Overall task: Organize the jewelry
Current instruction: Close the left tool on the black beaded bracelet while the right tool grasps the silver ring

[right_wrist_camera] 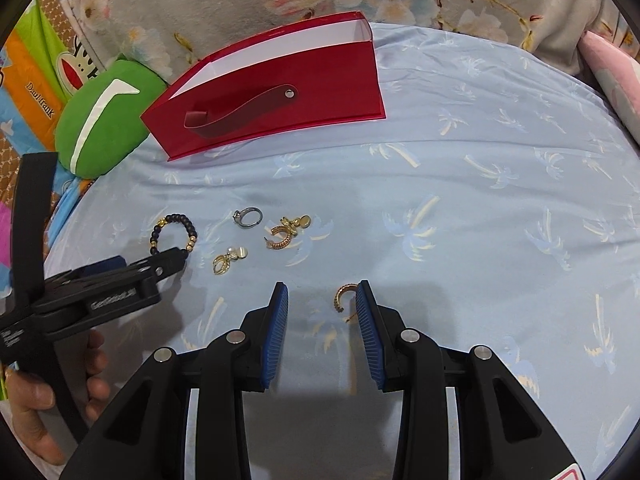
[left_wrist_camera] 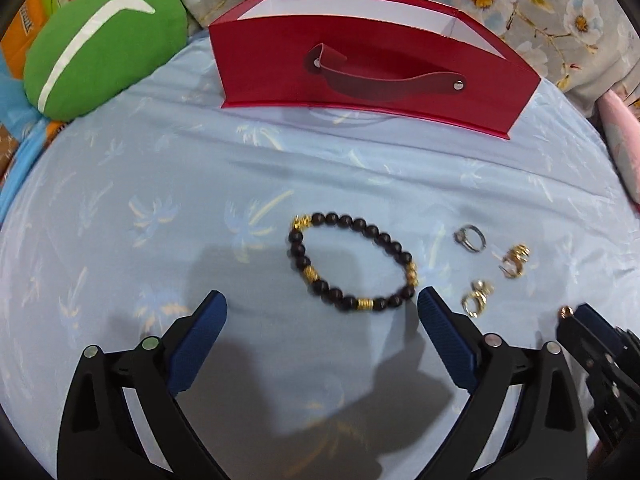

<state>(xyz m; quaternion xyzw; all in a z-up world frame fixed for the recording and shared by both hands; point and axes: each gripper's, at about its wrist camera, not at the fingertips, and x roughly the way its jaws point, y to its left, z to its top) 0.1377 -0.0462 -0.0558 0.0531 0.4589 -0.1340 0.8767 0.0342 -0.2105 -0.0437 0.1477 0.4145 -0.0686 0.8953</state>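
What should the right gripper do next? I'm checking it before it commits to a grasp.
Probably shift slightly right, then close. The right gripper has its jaws open, and the small gold hoop earring lies on the light blue palm-print sheet right against the right-hand jaw, off centre in the gap.

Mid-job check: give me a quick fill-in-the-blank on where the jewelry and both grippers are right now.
1. The beaded bracelet lies on the ____ bedsheet.
2. The red box has its top ____.
3. A gold hoop earring lies between the fingers of the ____ gripper.
4. The left gripper has its jaws ____.

Missing words: blue; open; right; open
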